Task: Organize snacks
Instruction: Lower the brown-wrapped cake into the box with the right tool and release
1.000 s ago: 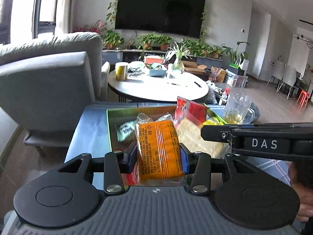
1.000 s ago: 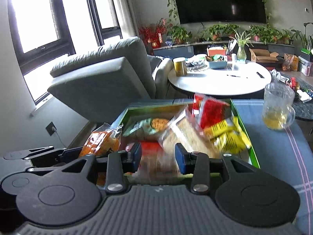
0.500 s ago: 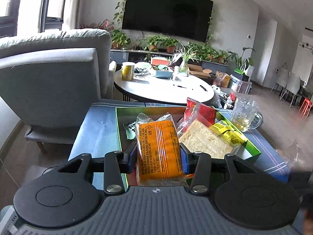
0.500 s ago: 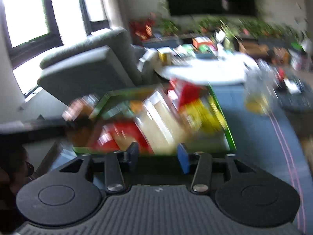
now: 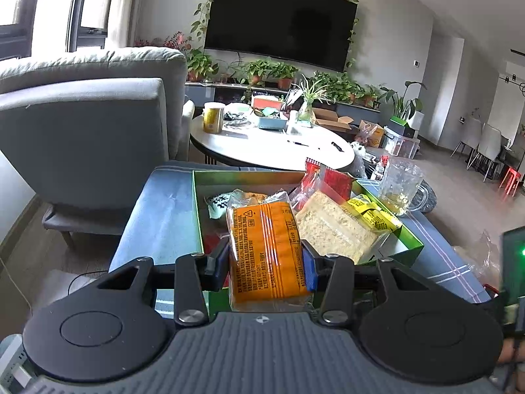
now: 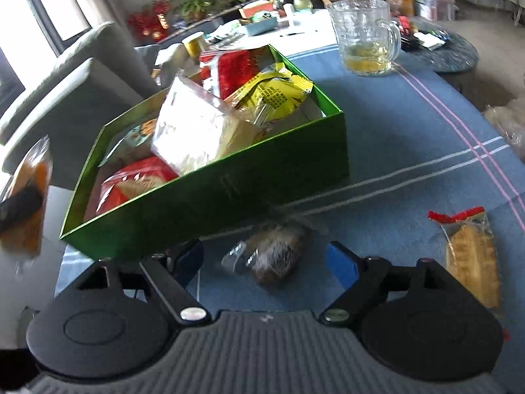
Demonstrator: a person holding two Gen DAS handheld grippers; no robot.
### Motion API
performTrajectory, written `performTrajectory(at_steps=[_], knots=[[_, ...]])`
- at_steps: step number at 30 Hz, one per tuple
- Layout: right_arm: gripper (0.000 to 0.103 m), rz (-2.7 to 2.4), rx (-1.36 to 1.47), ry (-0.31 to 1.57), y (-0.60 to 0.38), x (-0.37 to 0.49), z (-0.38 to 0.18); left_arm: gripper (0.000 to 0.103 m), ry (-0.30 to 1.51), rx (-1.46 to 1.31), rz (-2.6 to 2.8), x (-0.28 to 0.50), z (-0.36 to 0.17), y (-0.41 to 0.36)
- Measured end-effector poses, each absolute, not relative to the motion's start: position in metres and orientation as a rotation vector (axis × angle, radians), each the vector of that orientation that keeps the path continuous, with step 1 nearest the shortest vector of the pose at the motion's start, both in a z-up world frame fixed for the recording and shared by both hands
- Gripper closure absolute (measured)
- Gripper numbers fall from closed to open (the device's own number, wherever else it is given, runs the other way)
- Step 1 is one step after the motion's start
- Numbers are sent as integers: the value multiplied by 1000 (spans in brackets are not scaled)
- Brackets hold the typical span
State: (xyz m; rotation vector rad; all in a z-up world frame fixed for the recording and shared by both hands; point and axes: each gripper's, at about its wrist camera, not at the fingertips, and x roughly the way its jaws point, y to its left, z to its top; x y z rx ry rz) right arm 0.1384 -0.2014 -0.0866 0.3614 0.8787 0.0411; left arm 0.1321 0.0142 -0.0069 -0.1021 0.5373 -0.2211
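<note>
My left gripper (image 5: pixel 264 261) is shut on an orange snack packet (image 5: pixel 267 249) and holds it above the near left end of the green box (image 5: pixel 408 239). The box (image 6: pixel 229 193) holds several snack packs: red, yellow, and a clear bread pack (image 6: pixel 197 131). My right gripper (image 6: pixel 264 261) is open, low over the blue cloth, in front of the box. A brown snack in clear wrap (image 6: pixel 272 256) lies between its fingers. A yellow wafer pack with a red top (image 6: pixel 472 256) lies to the right.
A glass mug (image 6: pixel 367 46) with yellow liquid stands on the blue cloth (image 6: pixel 410 124) behind the box to the right. A grey armchair (image 5: pixel 85 124) is at the left. A white round table (image 5: pixel 272 147) with clutter stands behind.
My right gripper has pulled back from over the box, dropped down to the cloth and opened wider around the brown snack. My left gripper still holds the orange packet, slightly raised.
</note>
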Motion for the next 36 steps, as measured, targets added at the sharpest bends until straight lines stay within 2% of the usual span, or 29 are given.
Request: performTrajectory(at_steps=[7,12,22,36], knots=[[25,42,198,851,-187,136,-94,63,558,-111,-211,132,-14,18],[26,129,273,863,-205,129,-91,63,556,-120,-214,130,-15,18],[27,286,304,669,-198,101,-33,62,539,-114,-213,127,-8,15],[27,338,270,544,-176,154,5,62,530,-103,-226,168,-2,7]])
